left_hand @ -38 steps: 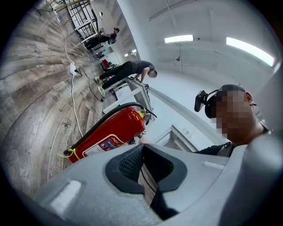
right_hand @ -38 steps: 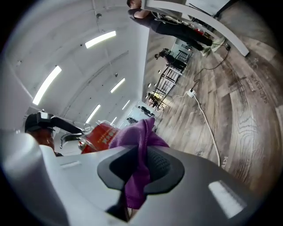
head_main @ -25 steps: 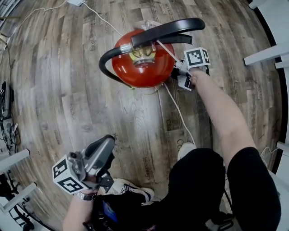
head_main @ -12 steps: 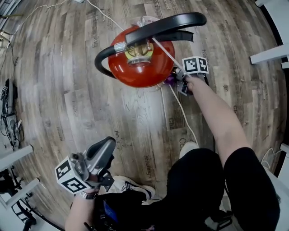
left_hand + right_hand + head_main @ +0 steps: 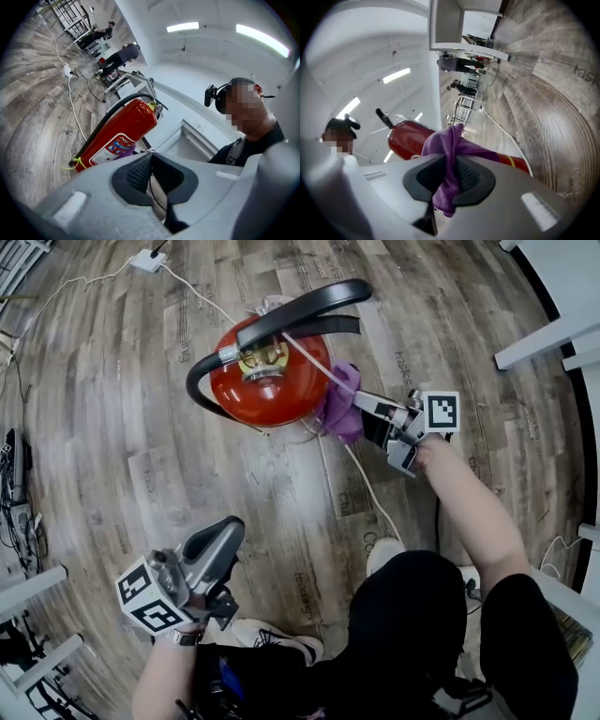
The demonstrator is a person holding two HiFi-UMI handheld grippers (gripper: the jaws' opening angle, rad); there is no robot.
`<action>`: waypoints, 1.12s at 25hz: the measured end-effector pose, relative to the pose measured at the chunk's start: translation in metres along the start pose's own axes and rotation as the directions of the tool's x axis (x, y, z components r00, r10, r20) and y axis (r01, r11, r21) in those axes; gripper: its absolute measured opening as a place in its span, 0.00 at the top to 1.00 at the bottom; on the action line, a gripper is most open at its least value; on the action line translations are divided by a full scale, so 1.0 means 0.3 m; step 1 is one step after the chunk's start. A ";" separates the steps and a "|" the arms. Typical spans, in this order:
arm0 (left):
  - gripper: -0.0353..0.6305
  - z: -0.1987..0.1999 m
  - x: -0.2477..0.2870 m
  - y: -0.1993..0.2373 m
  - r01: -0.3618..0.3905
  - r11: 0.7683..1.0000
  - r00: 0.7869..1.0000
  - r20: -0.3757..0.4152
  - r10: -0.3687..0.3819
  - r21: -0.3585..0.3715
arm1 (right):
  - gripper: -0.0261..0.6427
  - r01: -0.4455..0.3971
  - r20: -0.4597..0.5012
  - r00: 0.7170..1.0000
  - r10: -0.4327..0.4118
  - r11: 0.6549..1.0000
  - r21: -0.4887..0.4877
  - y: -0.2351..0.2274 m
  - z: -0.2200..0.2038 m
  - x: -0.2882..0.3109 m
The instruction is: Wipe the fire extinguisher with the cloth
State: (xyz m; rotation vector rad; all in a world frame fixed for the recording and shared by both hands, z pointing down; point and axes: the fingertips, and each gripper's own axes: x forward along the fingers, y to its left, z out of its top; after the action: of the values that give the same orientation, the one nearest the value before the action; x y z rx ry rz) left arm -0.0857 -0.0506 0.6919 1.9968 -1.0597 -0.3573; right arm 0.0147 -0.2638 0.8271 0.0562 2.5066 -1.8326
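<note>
I'm pinching the cloth in the right tongs against the fire extinguisher to wipe its side, holding the left tongs clenched empty aside.

Red fire extinguisher: upright on the wood floor, with a black lever handle on top, a brass valve beneath it and a black hose curving round one side. Purple cloth: bunched and pinched between the jaws of my right gripper, just beside the cylinder's upper shoulder.
</note>
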 end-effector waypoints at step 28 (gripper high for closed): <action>0.65 0.176 0.023 -0.333 0.307 0.941 0.939 0.114 -0.323 0.141 | 0.88 -0.241 -0.427 0.902 0.070 0.900 -0.364 0.996 -0.380 0.322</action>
State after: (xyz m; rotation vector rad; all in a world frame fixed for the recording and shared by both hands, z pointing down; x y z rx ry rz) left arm -0.0566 -0.0541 0.5826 2.2849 -0.8568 -0.6203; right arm -0.0676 -0.0638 0.5725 0.6734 2.9969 -1.3021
